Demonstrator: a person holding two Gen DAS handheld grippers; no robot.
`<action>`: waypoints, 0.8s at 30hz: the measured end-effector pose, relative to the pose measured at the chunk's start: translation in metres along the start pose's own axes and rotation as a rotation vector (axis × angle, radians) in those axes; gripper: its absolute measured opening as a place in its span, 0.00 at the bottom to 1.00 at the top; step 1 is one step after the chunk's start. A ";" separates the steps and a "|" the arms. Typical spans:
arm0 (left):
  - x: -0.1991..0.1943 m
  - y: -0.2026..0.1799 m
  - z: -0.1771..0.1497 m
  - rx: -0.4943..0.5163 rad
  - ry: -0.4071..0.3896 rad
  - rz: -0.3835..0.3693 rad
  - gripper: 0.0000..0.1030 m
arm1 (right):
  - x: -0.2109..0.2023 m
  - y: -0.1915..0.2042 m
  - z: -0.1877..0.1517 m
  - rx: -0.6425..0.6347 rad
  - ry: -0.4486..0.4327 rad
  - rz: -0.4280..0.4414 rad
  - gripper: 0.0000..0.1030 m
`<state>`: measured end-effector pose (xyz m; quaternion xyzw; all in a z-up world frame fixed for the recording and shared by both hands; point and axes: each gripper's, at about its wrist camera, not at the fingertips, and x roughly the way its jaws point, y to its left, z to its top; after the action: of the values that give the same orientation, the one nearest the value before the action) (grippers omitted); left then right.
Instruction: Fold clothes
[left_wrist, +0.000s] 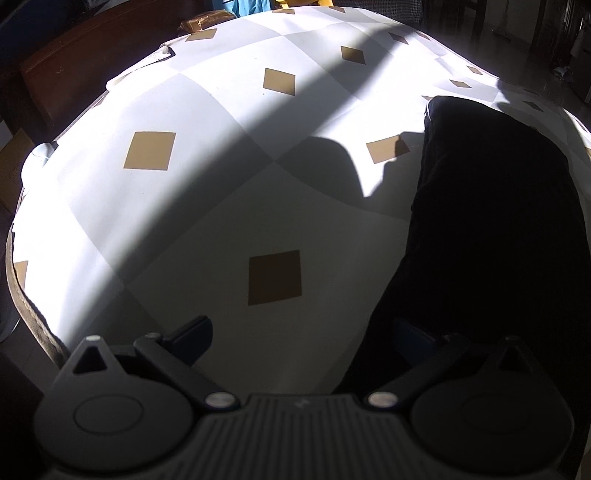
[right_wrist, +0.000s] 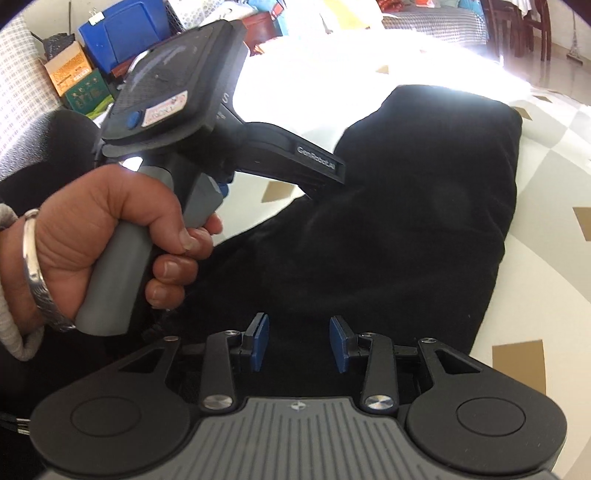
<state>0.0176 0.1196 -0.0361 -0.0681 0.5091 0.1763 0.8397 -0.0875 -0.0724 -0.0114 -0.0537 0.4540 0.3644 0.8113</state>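
Note:
A black garment (left_wrist: 495, 229) lies folded into a thick long bundle on the right of the table, which is covered by a white and grey cloth with tan diamonds (left_wrist: 207, 206). My left gripper (left_wrist: 303, 336) stands wide open low over the table. Its right finger (left_wrist: 413, 339) is at the garment's near edge and its left finger is over bare cloth. In the right wrist view the garment (right_wrist: 413, 221) fills the middle. My right gripper (right_wrist: 299, 343) is open just above it, blue pads apart, with dark fabric showing below the gap. A hand (right_wrist: 110, 236) holds the left gripper (right_wrist: 325, 170), which points down at the garment.
A broad shadow band crosses the tablecloth (left_wrist: 332, 92). The table's left edge (left_wrist: 22, 280) drops off beside brown wooden furniture (left_wrist: 74, 66). A blue bin (right_wrist: 125, 33) and cardboard boxes (right_wrist: 70, 70) stand behind the hand. A wooden chair (right_wrist: 524, 26) is at the far right.

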 end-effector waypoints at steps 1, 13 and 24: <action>0.002 0.000 0.000 0.000 0.004 0.004 1.00 | 0.000 0.000 0.001 0.006 -0.002 0.002 0.36; -0.017 0.002 -0.002 -0.014 -0.078 0.019 1.00 | -0.013 -0.016 0.007 0.101 -0.099 -0.089 0.37; -0.059 -0.026 -0.003 0.107 -0.266 -0.112 1.00 | -0.011 -0.026 0.000 0.133 -0.018 -0.183 0.39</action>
<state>-0.0003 0.0811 0.0124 -0.0276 0.3972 0.1091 0.9108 -0.0747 -0.0974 -0.0093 -0.0376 0.4633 0.2584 0.8469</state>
